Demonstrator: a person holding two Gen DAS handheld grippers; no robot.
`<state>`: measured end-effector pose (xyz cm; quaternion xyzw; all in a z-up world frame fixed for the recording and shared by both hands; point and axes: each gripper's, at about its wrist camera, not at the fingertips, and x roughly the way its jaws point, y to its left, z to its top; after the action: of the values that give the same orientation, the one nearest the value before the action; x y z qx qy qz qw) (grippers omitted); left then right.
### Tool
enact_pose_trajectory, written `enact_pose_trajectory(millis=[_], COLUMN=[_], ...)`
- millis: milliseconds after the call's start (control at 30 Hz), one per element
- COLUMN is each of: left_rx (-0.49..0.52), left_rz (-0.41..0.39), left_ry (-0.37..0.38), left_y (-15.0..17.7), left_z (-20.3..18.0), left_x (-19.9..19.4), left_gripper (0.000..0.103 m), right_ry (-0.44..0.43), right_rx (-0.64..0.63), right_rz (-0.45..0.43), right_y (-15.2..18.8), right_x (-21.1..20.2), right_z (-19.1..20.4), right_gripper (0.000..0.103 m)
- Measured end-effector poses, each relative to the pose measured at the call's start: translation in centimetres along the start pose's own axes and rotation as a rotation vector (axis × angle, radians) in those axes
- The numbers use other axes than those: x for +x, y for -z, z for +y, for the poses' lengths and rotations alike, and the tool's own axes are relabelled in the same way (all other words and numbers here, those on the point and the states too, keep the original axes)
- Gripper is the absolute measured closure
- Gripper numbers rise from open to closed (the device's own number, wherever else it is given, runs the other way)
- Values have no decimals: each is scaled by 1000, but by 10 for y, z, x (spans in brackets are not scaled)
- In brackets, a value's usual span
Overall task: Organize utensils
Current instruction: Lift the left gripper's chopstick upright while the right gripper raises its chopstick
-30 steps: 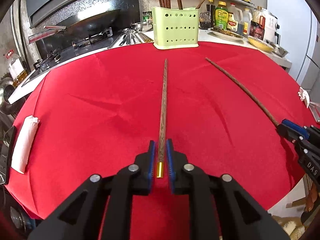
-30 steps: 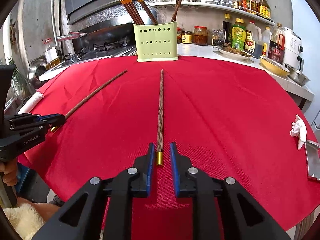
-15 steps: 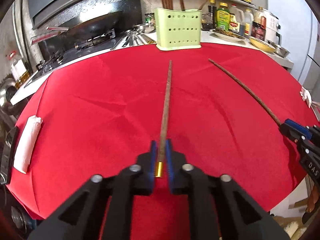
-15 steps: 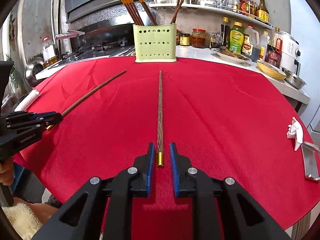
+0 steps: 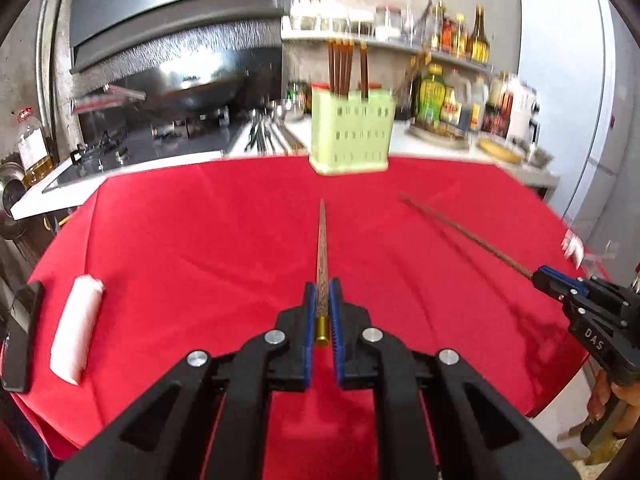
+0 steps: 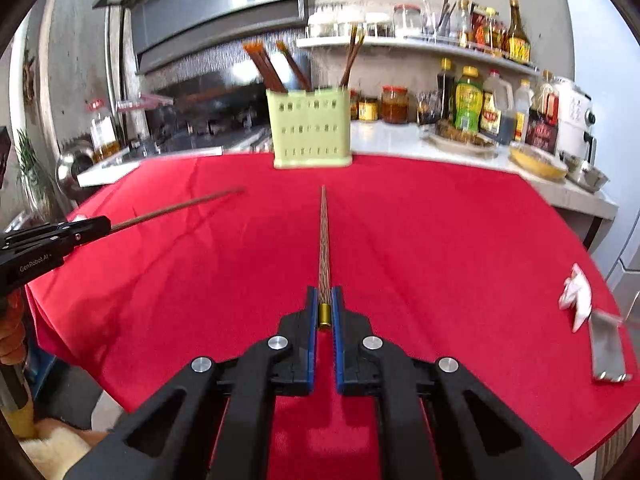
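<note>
Two long dark wooden chopsticks with gold end caps are held off the red tablecloth [image 5: 200,248]. My left gripper [image 5: 322,292] is shut on one chopstick [image 5: 321,240] near its capped end. My right gripper [image 6: 324,294] is shut on the other chopstick [image 6: 323,240] the same way. Both sticks point toward the pale green perforated utensil holder [image 5: 352,136] [image 6: 312,128] at the table's far edge, which has several chopsticks standing in it. In the right wrist view the left gripper [image 6: 105,225] shows at the left with its stick [image 6: 180,206]; in the left wrist view the right gripper [image 5: 540,274] shows at the right.
A white rolled cloth [image 5: 76,328] and a black object [image 5: 20,336] lie at the table's left edge. A crumpled white tissue [image 6: 576,296] and a metal piece [image 6: 606,348] lie at its right edge. Behind the holder are a wok [image 5: 192,92] on a stove and a counter with bottles [image 6: 480,100].
Both grippers closed onto their chopsticks, the left one first. Both then rose, lifting the sticks off the cloth, and the views tilted up toward the holder.
</note>
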<state>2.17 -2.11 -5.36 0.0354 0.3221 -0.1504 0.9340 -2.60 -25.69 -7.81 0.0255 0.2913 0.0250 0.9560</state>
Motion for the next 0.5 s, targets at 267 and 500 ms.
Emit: enact_pose_trajectory(millis=[267,500], left_rx=[24,37], left_rz=[-159,-240], left_ry=[18,14], left_y=[-45,-78], left_z=[6,10], left_x=[-41,-55], left_gripper=[96,96], right_ry=[-31,-46], right_rx=[15,9], right_rz=[-146,-223], right_y=[-64,-113], right_x=[-30,-46], right_z=[-6,-8], right_gripper=[96,96])
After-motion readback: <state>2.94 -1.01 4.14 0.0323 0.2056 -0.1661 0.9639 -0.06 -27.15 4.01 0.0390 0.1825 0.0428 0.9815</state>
